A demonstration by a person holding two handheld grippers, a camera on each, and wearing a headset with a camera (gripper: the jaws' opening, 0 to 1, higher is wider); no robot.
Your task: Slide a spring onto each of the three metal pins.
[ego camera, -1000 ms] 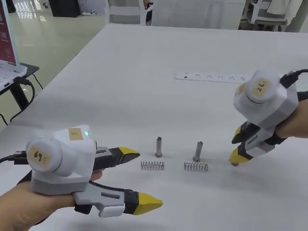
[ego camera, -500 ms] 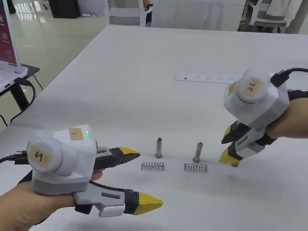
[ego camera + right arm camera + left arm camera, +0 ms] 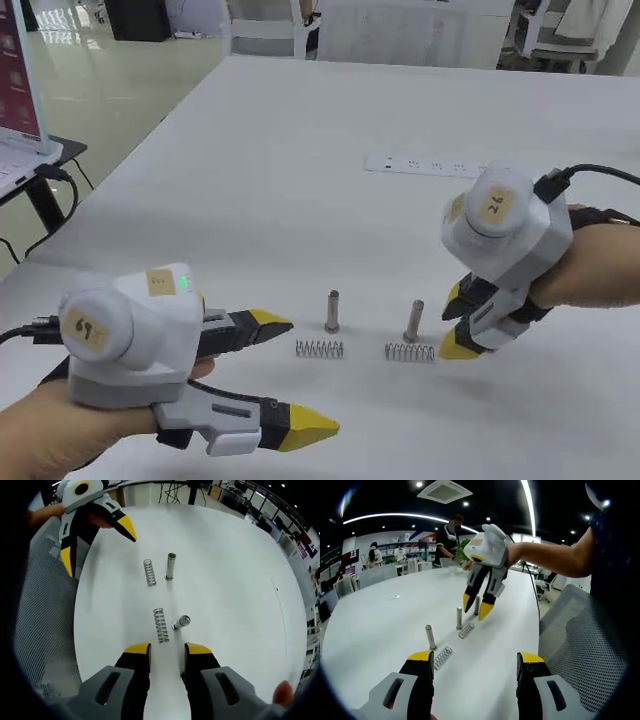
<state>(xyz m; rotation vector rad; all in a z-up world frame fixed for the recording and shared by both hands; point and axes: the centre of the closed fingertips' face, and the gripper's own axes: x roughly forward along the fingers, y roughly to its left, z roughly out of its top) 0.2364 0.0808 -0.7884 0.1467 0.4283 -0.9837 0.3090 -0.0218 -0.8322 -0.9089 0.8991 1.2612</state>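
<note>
Held right gripper (image 3: 455, 322) narrowly parted, empty, just beside spring (image 3: 410, 352) lying at foot of its pin (image 3: 413, 320); held left gripper (image 3: 305, 375) wide, empty; needed, probably, a light mid-coil pinch, then upright threading.

A broad white table (image 3: 300, 150) runs away toward the far side of an open office. A white power strip (image 3: 425, 165) lies flat on it, well back. To the left, the pale glossy floor (image 3: 110, 80) mirrors the lamps. At the left edge stands a small dark side table (image 3: 40, 175) bearing an open laptop (image 3: 18, 110). White chairs (image 3: 260, 30) stand past the table's far end.

In the left gripper view the ceiling is dark, with 2 long light strips (image 3: 527, 505), small round spotlights and a square air vent (image 3: 445, 490). A person (image 3: 447, 535) stands at the back beside a green plant (image 3: 462, 550). A grey mesh chair (image 3: 580, 640) sits against the table's edge.
</note>
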